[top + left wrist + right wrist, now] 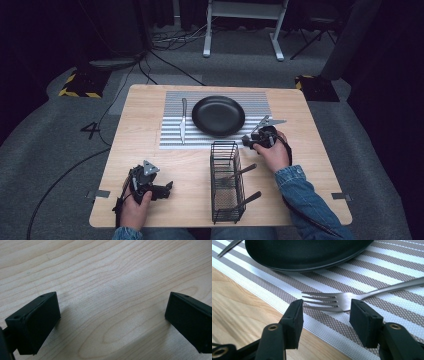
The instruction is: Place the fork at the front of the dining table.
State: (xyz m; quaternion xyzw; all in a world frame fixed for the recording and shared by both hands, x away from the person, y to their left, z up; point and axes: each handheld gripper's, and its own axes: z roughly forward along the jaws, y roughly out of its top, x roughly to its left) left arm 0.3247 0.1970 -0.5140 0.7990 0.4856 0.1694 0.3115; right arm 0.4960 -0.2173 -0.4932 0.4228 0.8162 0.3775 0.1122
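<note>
**Fork lies just ahead of our right jaws**

While our left gripper (159, 190) rests released near the table's (150, 155) front edge, our right gripper (248, 140) hovers beside the plate (218, 115). Left gripper view: jaws wide over bare wood. Right gripper view: the fork (332, 301) lies flat on the placemat (387, 267), tines between our released jaws, handle running away rightward.

A single readable sign appears in the high view: a dark numeral 4 (90, 130) marked on the grey floor (45, 150), beyond the left edge of the bench (145, 150) and up-left of the left tool (167, 189). Nothing can be read on the bench, on what lies on it, or on either tool.
</note>
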